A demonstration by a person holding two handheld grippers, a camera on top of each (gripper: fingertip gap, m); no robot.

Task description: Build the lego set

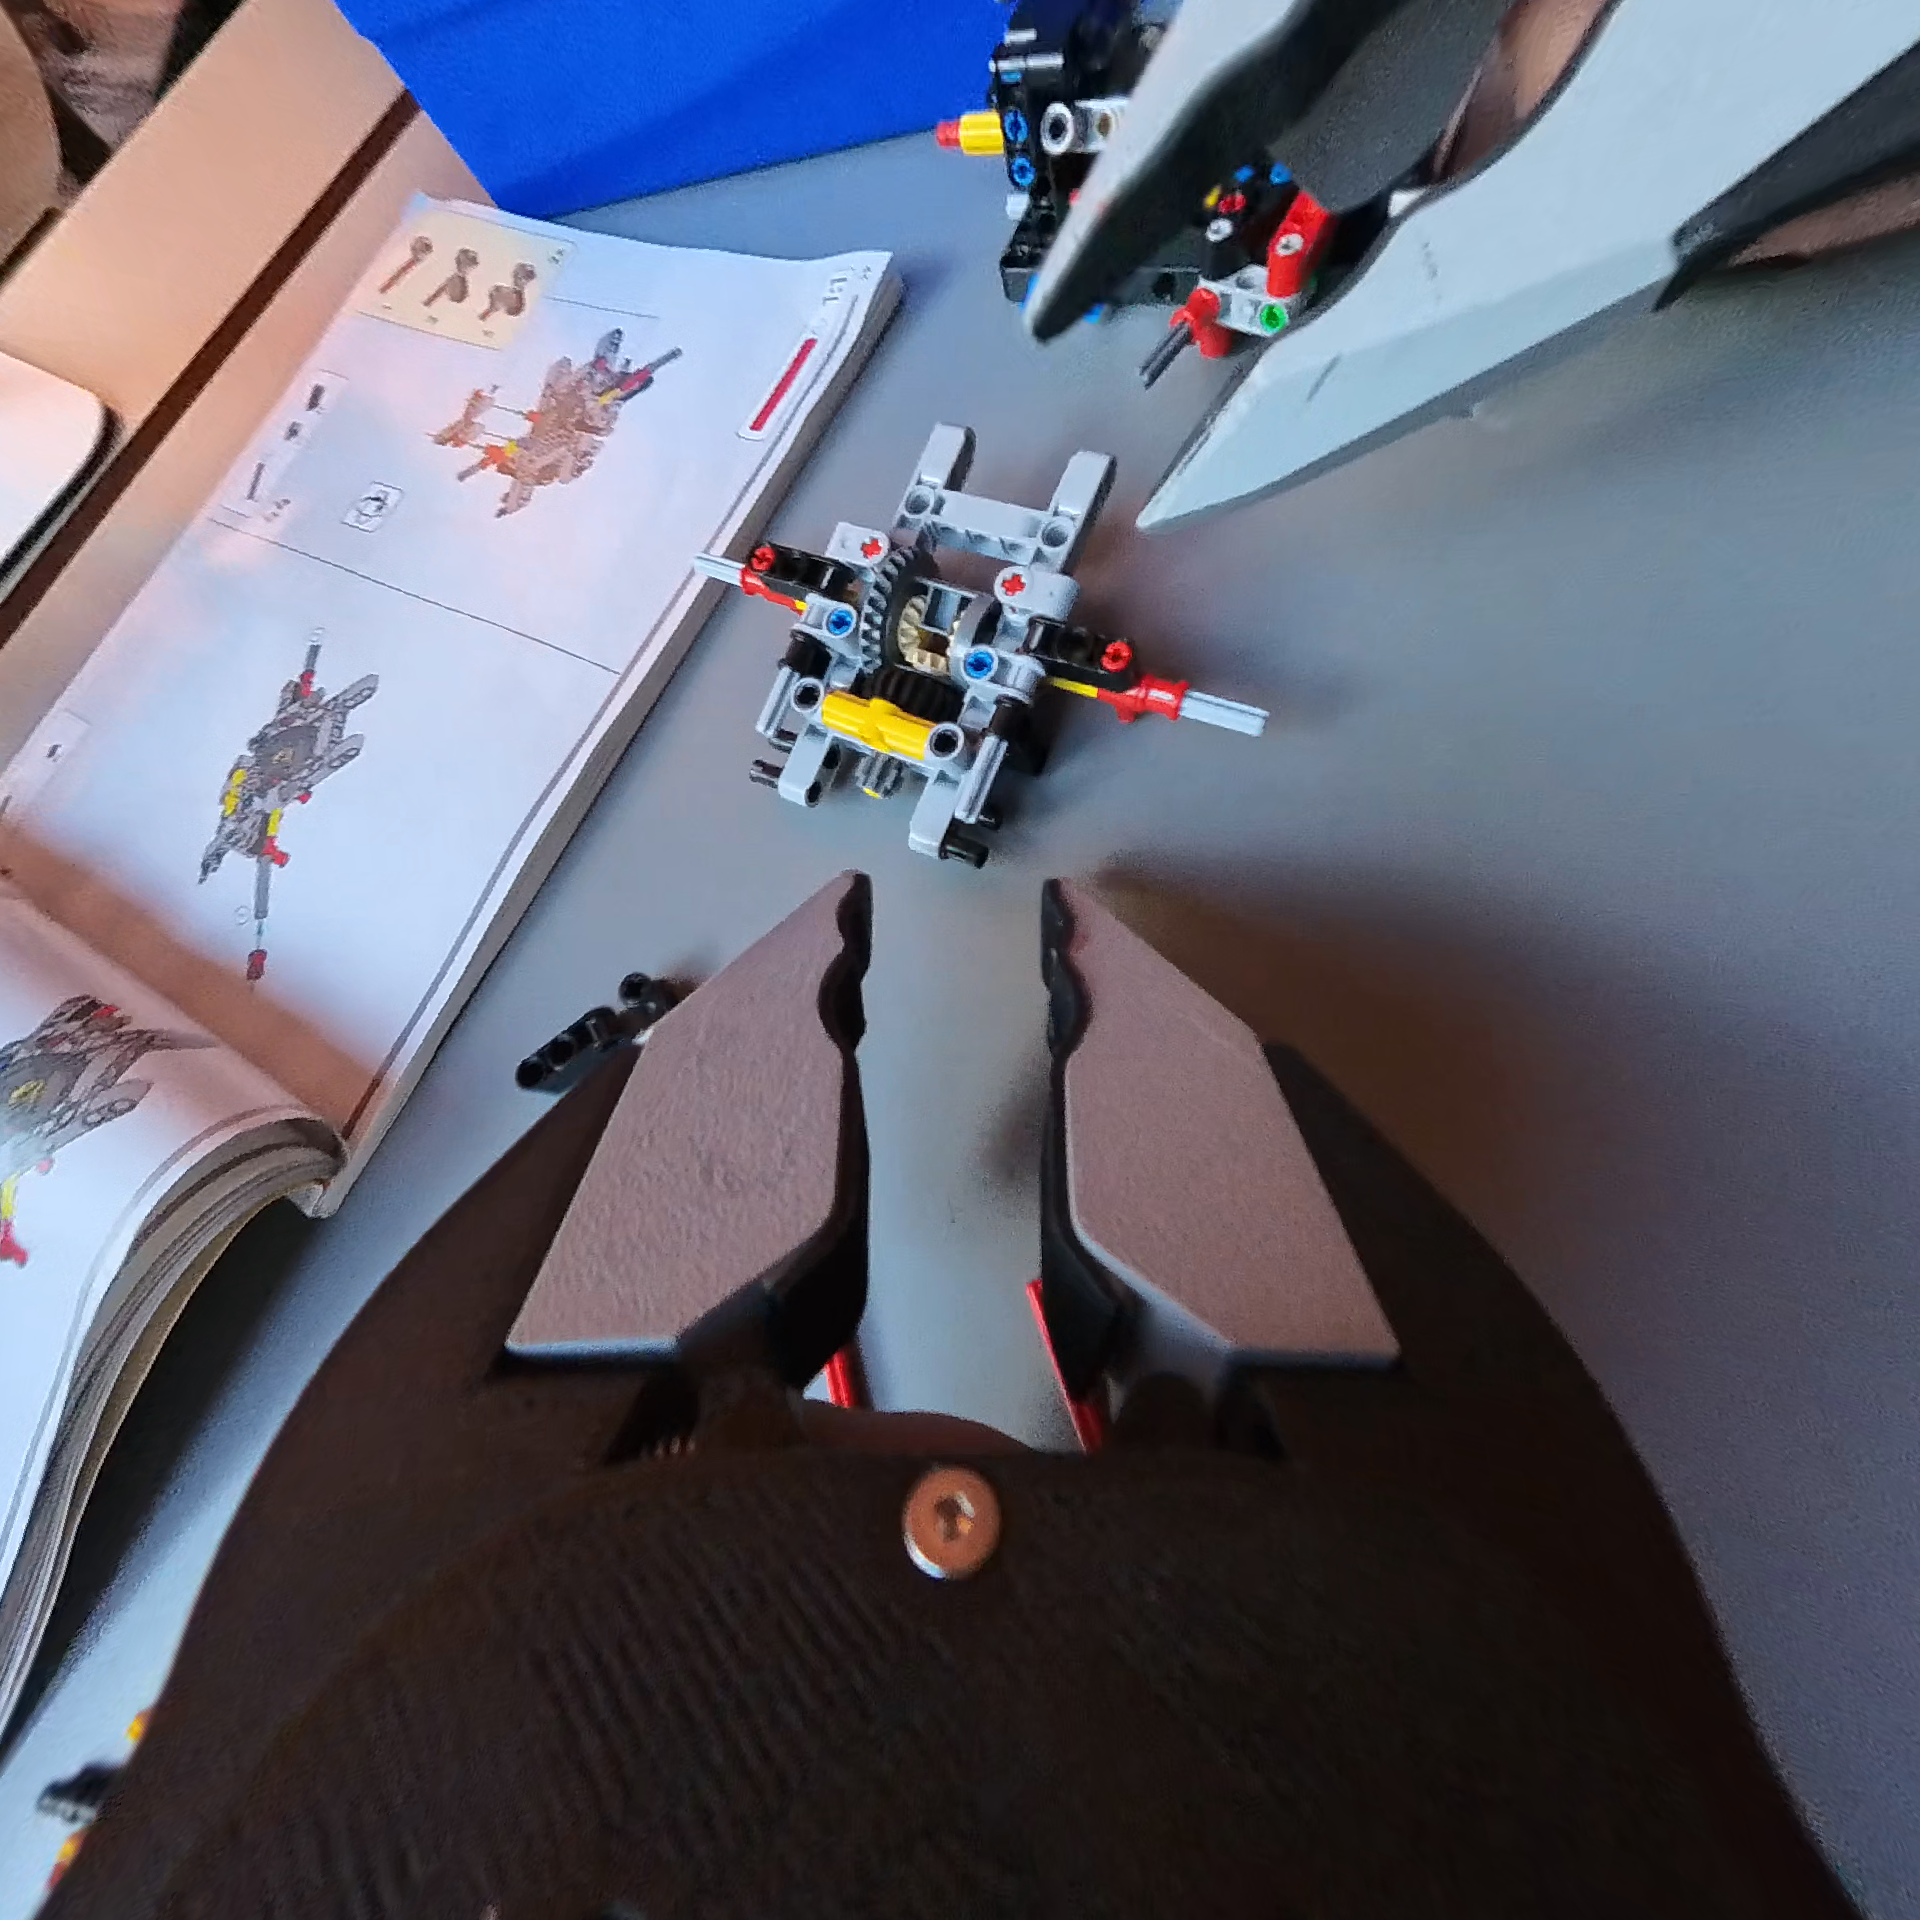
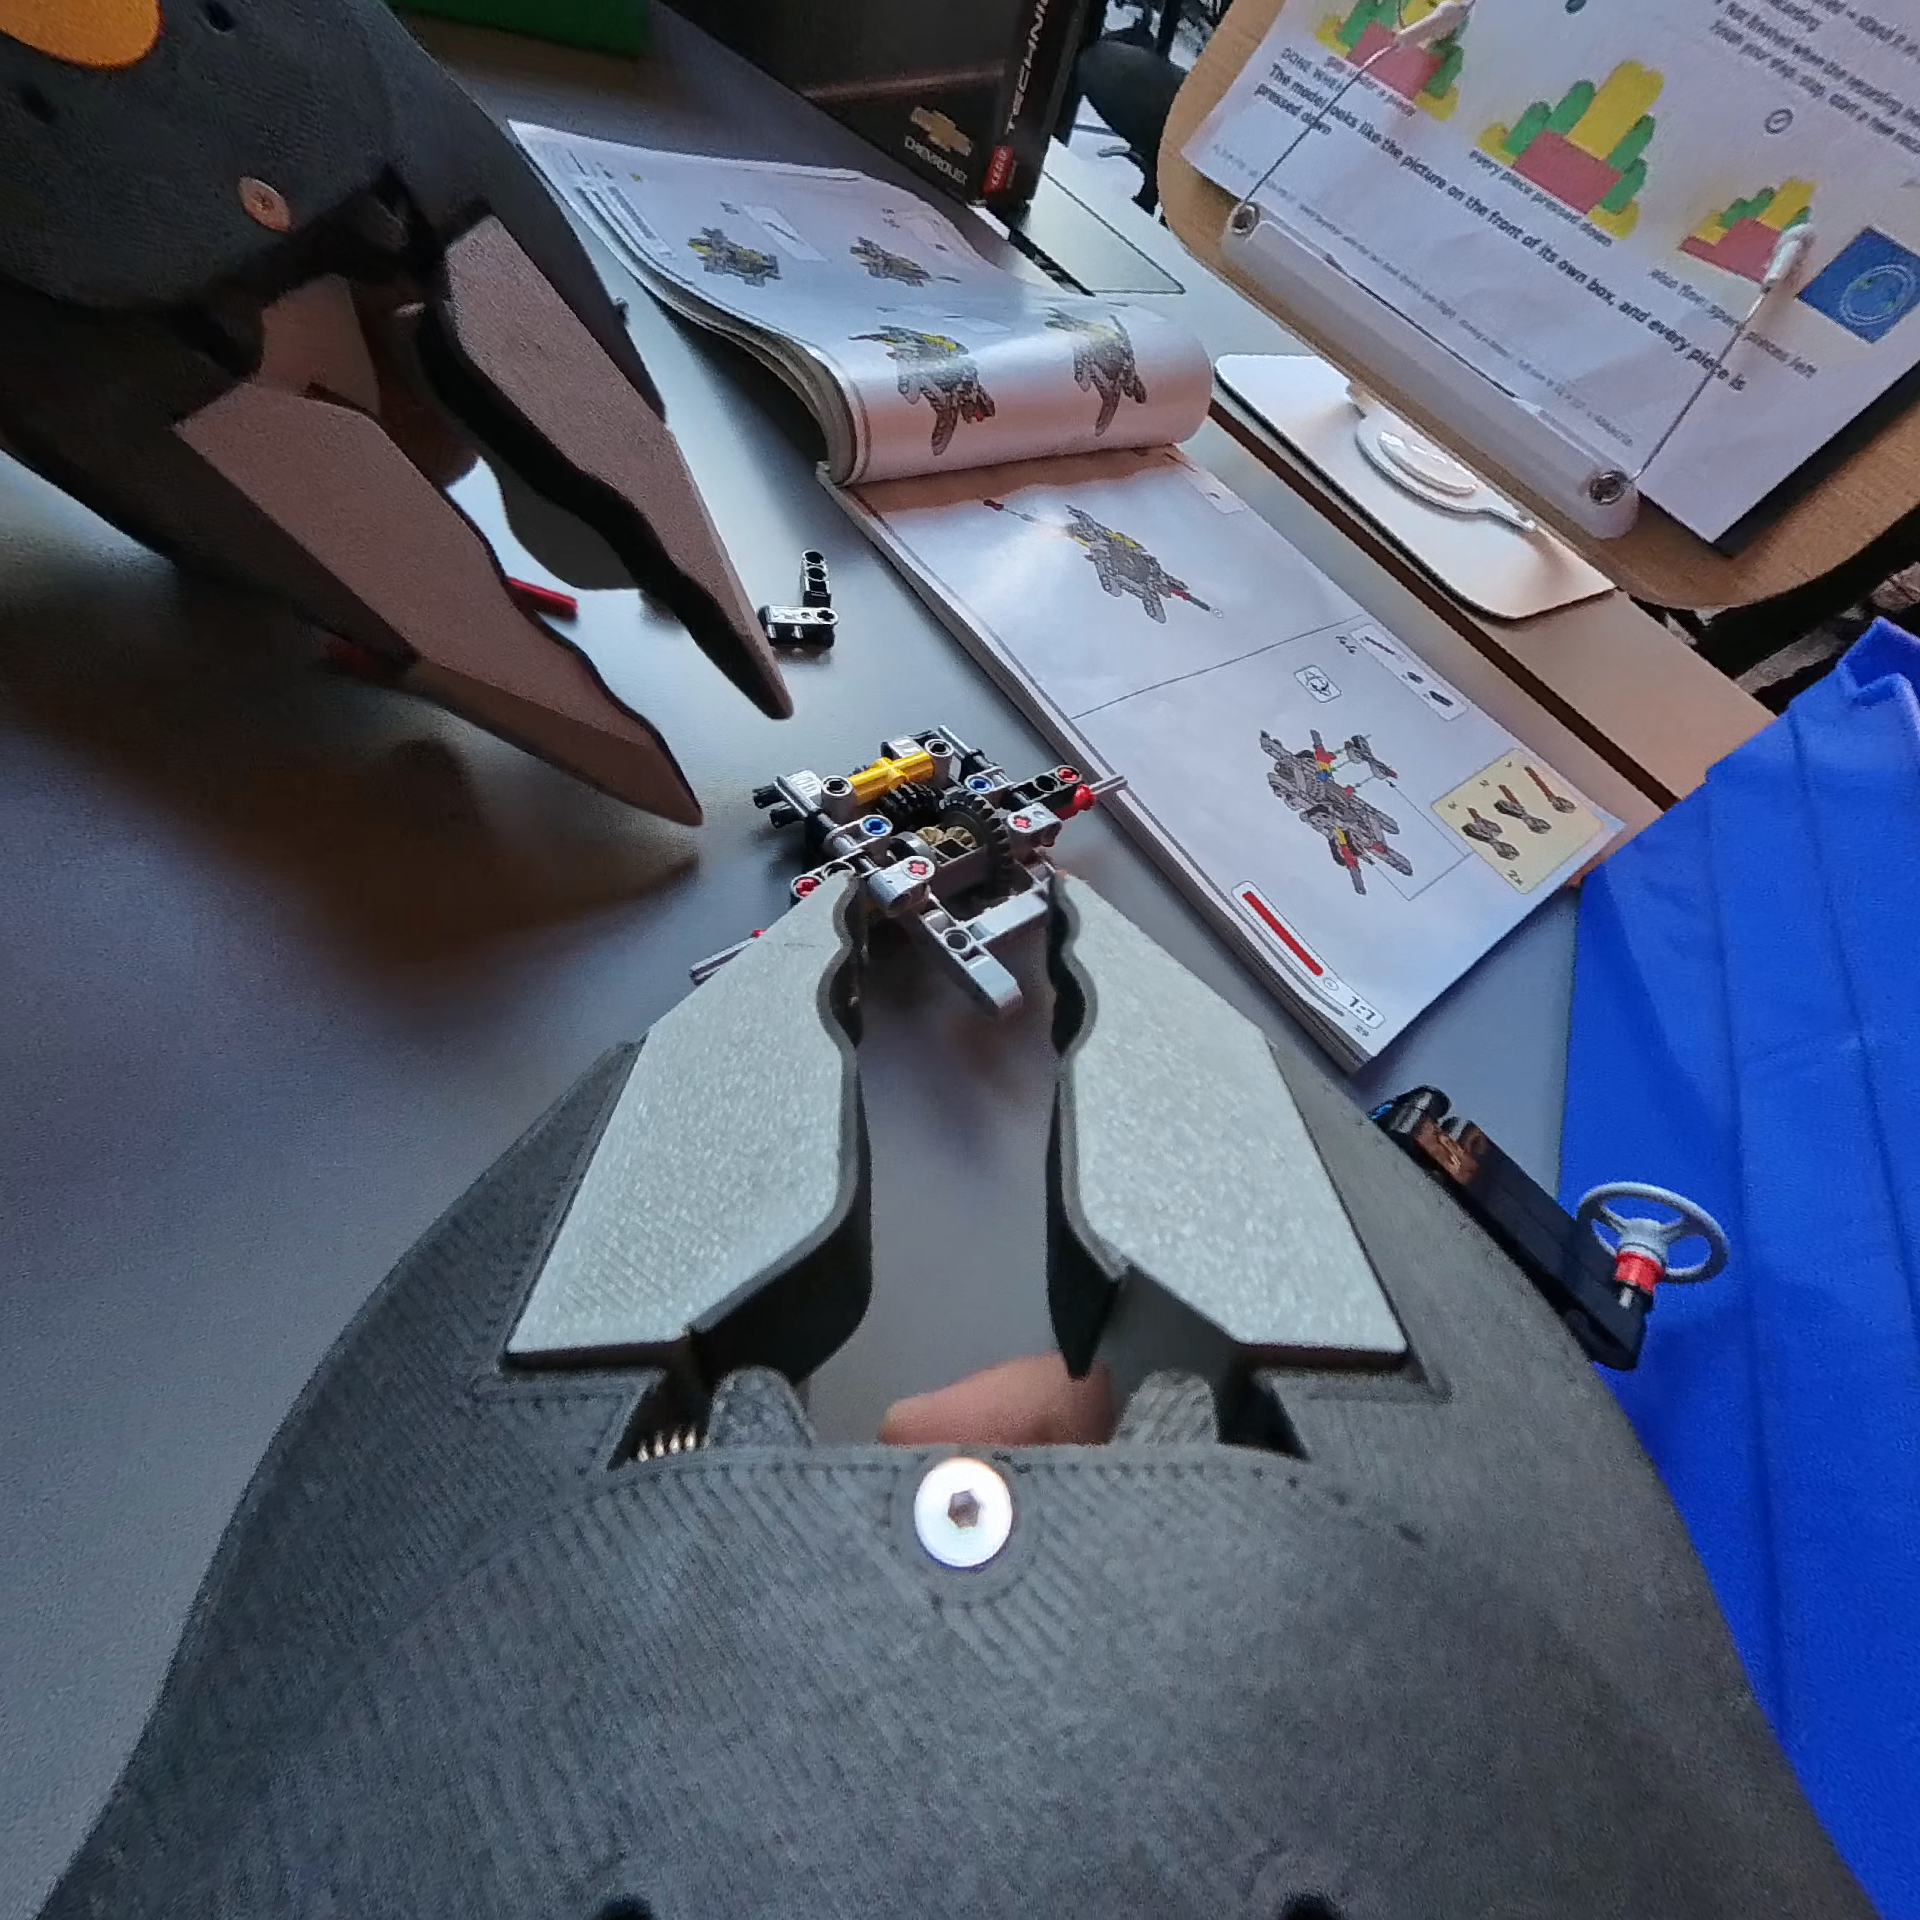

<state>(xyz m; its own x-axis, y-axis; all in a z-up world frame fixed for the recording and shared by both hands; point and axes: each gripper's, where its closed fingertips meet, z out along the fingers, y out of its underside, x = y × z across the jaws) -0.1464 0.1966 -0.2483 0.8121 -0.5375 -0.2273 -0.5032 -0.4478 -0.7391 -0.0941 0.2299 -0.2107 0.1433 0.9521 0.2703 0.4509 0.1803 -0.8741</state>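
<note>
On the grey table (image 1: pixel 1455 831): gear assembly (image 1: pixel 935 665), beside the open manual (image 1: pixel 416 623).
Your left gripper (image 1: pixel 956 894): parted, empty; assembly straight ahead, apart.
Your right gripper (image 2: pixel 956 894): parted, straddling the assembly's grey frame end, nearer; contact unclear.
Axle line: crosswise to both.

A small grey brick-built gear assembly (image 1: pixel 940 655) lies flat on the grey table (image 1: pixel 1455 831), at twelve o'clock from the brown-fingered gripper. Black gears sit at its centre, a yellow connector along one edge, and red-tipped axles stick out both sides.
</note>
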